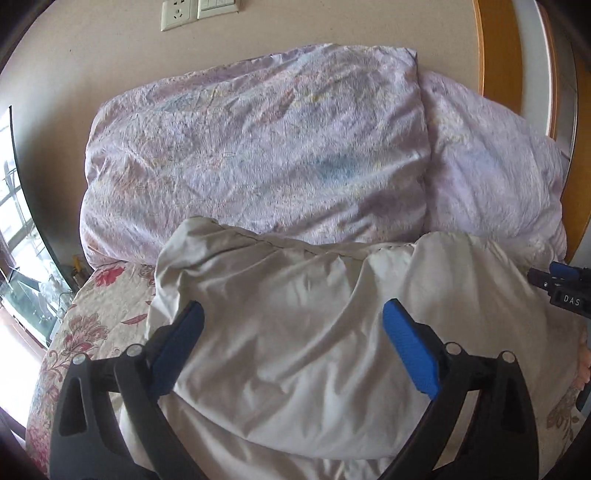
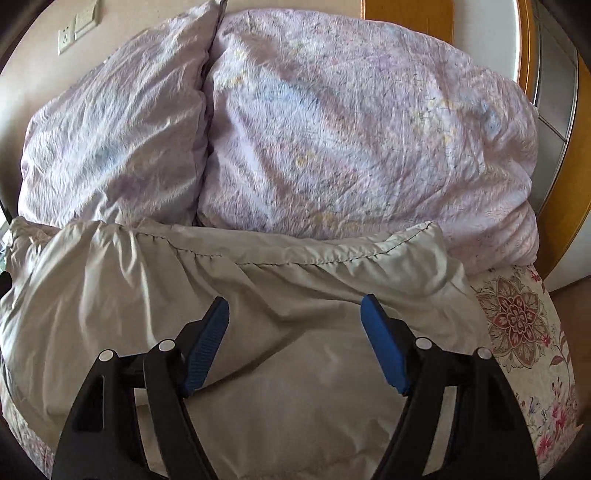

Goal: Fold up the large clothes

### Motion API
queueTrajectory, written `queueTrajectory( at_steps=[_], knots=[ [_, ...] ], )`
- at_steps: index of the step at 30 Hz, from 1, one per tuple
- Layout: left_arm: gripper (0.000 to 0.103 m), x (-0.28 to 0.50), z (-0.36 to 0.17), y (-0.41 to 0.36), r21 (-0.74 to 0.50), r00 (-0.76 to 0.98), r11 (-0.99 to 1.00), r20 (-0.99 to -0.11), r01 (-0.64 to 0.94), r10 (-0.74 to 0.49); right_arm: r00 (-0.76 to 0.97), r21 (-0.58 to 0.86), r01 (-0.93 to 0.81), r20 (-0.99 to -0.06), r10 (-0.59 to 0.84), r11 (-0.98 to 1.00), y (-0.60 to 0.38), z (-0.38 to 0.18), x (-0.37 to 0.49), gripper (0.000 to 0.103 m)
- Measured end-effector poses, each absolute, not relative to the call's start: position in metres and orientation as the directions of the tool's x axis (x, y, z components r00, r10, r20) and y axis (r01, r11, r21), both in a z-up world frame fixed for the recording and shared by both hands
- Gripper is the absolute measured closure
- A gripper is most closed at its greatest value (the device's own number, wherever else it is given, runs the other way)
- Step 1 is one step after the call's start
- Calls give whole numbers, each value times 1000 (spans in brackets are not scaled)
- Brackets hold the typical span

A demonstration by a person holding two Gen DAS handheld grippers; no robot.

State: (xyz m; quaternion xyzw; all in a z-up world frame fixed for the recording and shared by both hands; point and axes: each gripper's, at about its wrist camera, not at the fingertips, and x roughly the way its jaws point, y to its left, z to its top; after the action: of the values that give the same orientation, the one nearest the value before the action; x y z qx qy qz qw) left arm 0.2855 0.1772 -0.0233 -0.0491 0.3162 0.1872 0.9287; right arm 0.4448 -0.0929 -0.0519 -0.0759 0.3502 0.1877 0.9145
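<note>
Left wrist view: the left gripper [image 1: 291, 325] hovers over a pale grey garment [image 1: 295, 332] of thin, shiny cloth, its blue pads [image 1: 410, 350] spread wide with nothing pinched between them. The garment lies folded over on a floral bedspread [image 1: 99, 325], its stitched hem running across the far edge, just against two lilac pillows [image 1: 258, 147] that lean on the beige wall [image 1: 92, 55]. A wall socket [image 1: 179, 14] and a switch plate sit near the top. At the right edge, part of the right gripper [image 1: 561, 286] shows beside the garment; from here I cannot tell how its jaws stand. A wooden headboard [image 1: 496, 48] curves along the upper right.

Right wrist view: the right gripper [image 2: 293, 332] is above the same grey garment [image 2: 295, 369], its jaws standing well apart and empty, the blue pads [image 2: 384, 343] clear of the cloth. The gathered hem [image 2: 295, 258] lies along the foot of the pillows [image 2: 351, 129]. The floral bedspread [image 2: 517, 321] shows to the right of the garment, and the headboard [image 2: 561, 184] beyond it.
</note>
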Motion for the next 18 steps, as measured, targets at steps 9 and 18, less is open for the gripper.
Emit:
queueTrajectory(
  at_steps=[9,18],
  knots=[
    [6,320,-54,196,51,657,887,-653,-459,377,654,26,-334,-713,251,942,-100,-83,472,27],
    [2,342,-74,212,5,631,872,-689,-489,358,637,34,-308,-735,233,951,-90,-100,491,25]
  ],
)
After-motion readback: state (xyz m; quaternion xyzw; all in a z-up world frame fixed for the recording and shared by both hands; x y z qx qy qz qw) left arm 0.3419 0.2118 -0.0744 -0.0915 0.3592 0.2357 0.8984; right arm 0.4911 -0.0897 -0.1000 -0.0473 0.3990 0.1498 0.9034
